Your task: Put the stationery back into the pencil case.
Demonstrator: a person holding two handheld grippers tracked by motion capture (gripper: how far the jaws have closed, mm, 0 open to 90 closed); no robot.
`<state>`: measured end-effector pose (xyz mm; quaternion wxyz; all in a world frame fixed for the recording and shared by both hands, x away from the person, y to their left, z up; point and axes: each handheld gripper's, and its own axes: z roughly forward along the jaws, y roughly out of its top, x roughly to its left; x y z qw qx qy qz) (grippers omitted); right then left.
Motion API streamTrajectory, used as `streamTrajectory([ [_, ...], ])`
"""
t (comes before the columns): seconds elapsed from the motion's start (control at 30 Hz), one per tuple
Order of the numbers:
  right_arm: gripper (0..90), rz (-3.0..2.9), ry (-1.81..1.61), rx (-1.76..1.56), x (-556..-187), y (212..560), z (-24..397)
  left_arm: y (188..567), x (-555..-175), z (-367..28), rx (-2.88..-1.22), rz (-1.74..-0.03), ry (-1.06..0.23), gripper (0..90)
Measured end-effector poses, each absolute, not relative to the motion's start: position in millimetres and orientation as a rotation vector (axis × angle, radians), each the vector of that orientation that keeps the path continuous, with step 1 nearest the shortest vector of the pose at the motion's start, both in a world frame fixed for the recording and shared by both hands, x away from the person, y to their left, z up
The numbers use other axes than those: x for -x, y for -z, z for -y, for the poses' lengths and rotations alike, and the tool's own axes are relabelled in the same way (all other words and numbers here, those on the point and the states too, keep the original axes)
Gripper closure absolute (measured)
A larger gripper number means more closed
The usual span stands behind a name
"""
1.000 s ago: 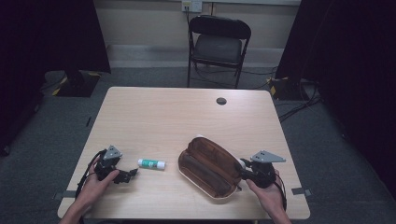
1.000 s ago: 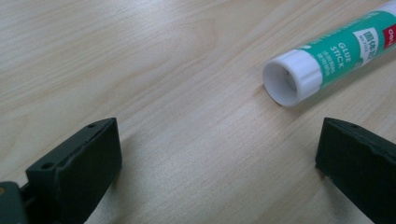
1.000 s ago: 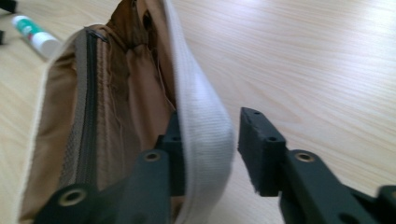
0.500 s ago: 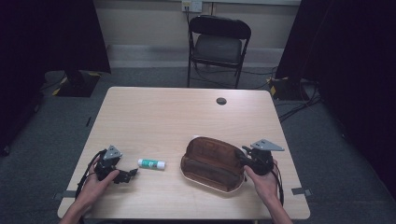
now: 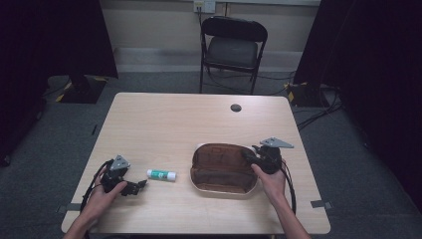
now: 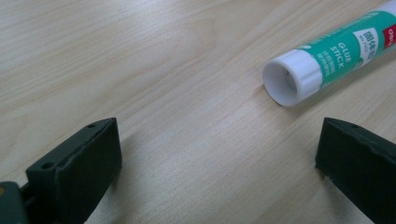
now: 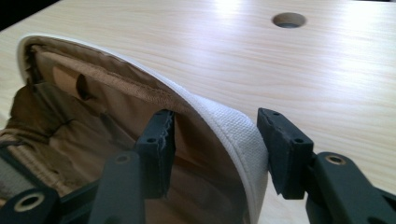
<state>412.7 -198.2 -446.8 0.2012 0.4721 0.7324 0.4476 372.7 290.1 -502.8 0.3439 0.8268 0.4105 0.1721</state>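
Observation:
An open pencil case [image 5: 221, 169], white outside and brown inside, lies right of the table's middle. My right gripper [image 5: 250, 157] straddles its right end. In the right gripper view one jaw stands inside the brown lining [image 7: 84, 107] and the other outside the white rim [image 7: 236, 128]. The jaws of the right gripper [image 7: 218, 140] have just been opening, and the inner pad stands off the wall. A green and white glue stick [image 5: 161, 175] lies to the left of the case. My left gripper [image 5: 138, 185] rests open just left of it, with the stick's white cap [image 6: 292, 77] ahead of the left gripper's [image 6: 219, 158] jaws.
A round cable hole [image 5: 236, 107] sits in the tabletop behind the case. A black folding chair [image 5: 233, 47] stands beyond the far edge. Bare wood stretches across the table's far half [image 5: 164, 119]. Cables trail from both grippers over the near edge.
The right gripper has moved away from the person, swinging the pencil case from a slant to lie roughly across the table, and its jaws have parted. The left gripper and glue stick stayed put.

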Motion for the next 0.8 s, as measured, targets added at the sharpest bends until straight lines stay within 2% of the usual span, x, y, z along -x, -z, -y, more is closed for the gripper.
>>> streamTrajectory([
  [0.17,42.1,-2.077,-1.273,-1.278,-413.9,449.5,189.5,502.9,-372.6,-290.0,-2.146,-1.067,-0.447,0.0],
  [0.47,41.8,-2.095,-1.301,-1.245,-415.8,450.6,176.5,502.8,-372.6,-290.0,-2.147,-1.066,-0.449,0.0],
  [0.67,33.5,-2.089,-1.325,-1.223,-408.6,445.0,173.6,501.7,-371.8,-289.2,-2.157,-1.061,-0.443,0.8],
  [0.8,28.4,-2.072,-1.342,-1.222,-399.6,437.8,179.7,499.8,-370.7,-288.2,-2.163,-1.051,-0.435,5.4],
])
